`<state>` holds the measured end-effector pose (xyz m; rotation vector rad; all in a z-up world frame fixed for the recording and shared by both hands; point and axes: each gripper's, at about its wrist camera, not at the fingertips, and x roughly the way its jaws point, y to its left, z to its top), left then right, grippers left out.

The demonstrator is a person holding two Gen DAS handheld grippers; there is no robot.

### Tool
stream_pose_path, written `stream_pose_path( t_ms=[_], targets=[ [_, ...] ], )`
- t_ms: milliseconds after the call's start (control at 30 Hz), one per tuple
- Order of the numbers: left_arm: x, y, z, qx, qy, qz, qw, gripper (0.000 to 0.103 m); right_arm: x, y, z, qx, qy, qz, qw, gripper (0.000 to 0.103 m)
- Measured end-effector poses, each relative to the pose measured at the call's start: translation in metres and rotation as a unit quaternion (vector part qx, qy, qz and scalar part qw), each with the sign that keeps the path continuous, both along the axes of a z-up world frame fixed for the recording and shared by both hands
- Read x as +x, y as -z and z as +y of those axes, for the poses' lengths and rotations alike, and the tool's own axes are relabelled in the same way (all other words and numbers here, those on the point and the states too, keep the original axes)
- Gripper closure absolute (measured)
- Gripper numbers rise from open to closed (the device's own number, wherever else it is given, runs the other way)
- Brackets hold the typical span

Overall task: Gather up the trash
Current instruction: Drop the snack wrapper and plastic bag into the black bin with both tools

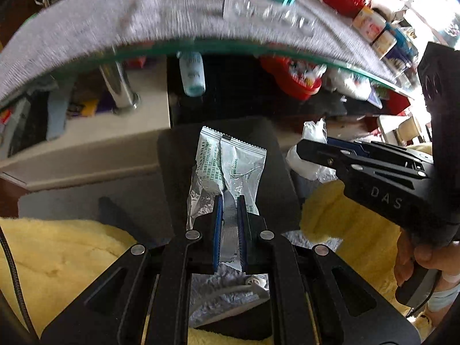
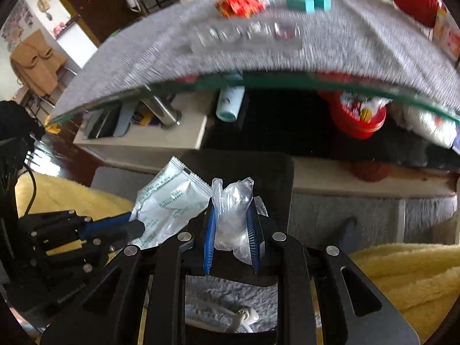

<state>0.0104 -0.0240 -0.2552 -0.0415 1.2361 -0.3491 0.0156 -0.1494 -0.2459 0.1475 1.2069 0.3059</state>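
My left gripper [image 1: 229, 198] is shut on a crumpled white and silver foil sachet [image 1: 230, 164] with green print, held over a black bin [image 1: 276, 178]. The sachet also shows in the right wrist view [image 2: 169, 201], with the left gripper [image 2: 135, 224] beside it. My right gripper [image 2: 231, 201] is shut on a wad of clear plastic wrap [image 2: 233, 210] above the same black bin [image 2: 273, 178]. In the left wrist view the right gripper [image 1: 304, 146] comes in from the right with the plastic wrap [image 1: 310, 155] at its tip.
A glass table [image 1: 143, 54] with a grey cloth [image 1: 115, 20] stands ahead, carrying an empty clear blister tray [image 1: 270, 14], red and teal items and boxes. A red tub [image 1: 293, 77] and a bottle [image 1: 192, 72] sit on the lower shelf. Yellow fleece [image 1: 57, 256] lies below.
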Motion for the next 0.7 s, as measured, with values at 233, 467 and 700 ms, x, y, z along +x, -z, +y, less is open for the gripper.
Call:
stream_pose_path(
  t_ms=[233,467,700],
  targets=[
    [0.008,0.03,0.0,-0.004,0.003,0.036,0.9994,0.094,0.008,0.028,0.002,0.013,0.0,0.034,0.999,0.079],
    [0.015,0.029,0.005,-0.002,-0.01,0.037,0.9992,0.074,0.017,0.03,0.001,0.013,0.005,0.037,0.999,0.056],
    [0.019,0.016,0.015,0.008,-0.029,0.02,0.9994,0.046,0.023,0.012,-0.016,0.013,0.033,0.015,0.999,0.036]
  ],
)
